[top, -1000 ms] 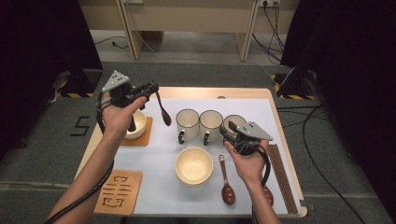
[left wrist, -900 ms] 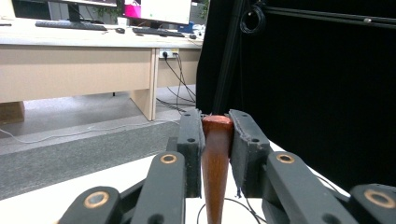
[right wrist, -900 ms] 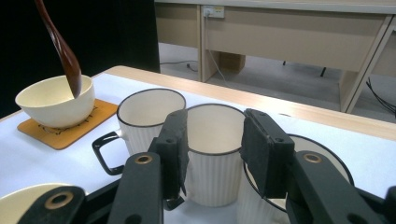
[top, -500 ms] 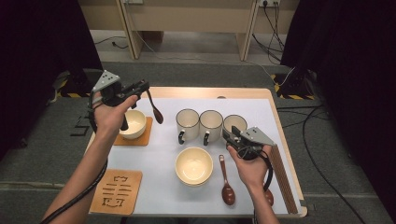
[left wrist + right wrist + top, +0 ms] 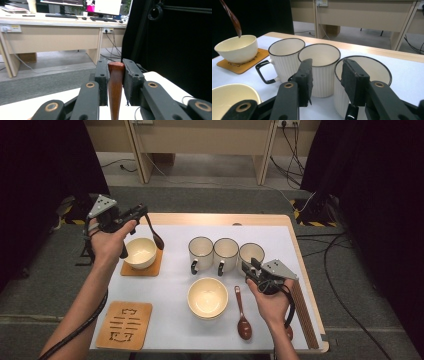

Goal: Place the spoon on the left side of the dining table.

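My left tool [image 5: 134,215] pinches a brown spoon [image 5: 155,236] by its handle end; in the left gripper view the handle [image 5: 115,90] sits tight between both pads. The spoon hangs slanted down, its head over the right rim of the bowl [image 5: 140,252] on the orange coaster [image 5: 150,269] at the desk's [image 5: 170,285] left rear. Whether the head touches the rim I cannot tell from above. In the right gripper view it [image 5: 233,18] hangs above the bowl [image 5: 237,50].

My right tool [image 5: 251,269] is spread with nothing between the pads, just in front of the rightmost of three mugs [image 5: 226,254]. Its pads frame the gap between the middle and right mugs [image 5: 362,75].

A second bowl [image 5: 207,297] and second spoon [image 5: 242,316] lie on the desk front.
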